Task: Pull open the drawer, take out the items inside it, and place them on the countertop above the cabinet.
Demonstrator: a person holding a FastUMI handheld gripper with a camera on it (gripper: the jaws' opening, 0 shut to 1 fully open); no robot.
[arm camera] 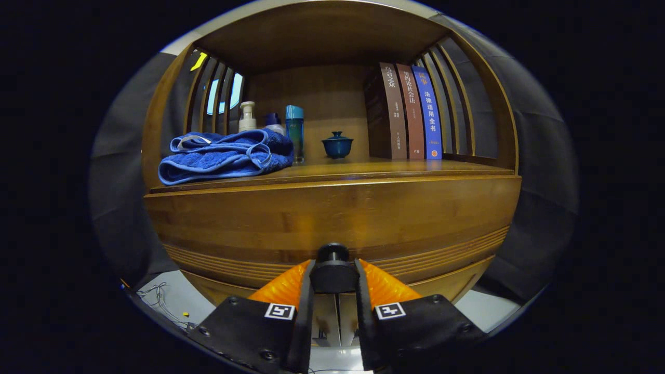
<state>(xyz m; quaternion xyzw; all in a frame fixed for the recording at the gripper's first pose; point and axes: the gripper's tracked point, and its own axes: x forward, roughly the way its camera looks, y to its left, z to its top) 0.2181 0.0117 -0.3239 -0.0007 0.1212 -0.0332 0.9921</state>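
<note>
A wooden cabinet's drawer front (332,218) stands straight ahead, with a round dark knob (333,270) at its lower middle. My gripper (333,274) is shut on that knob, one finger pressing on each side of it. The drawer looks closed or barely moved, and its inside is hidden. Above the drawer runs the wooden countertop (363,169), set inside an open shelf niche.
On the countertop lie a folded blue towel (223,154), a pump bottle (247,117), a teal bottle (294,132), a small dark blue lidded cup (337,145) and three upright books (410,111). Slatted wooden sides close the niche. Loose cables (158,298) lie on the floor to the cabinet's lower left.
</note>
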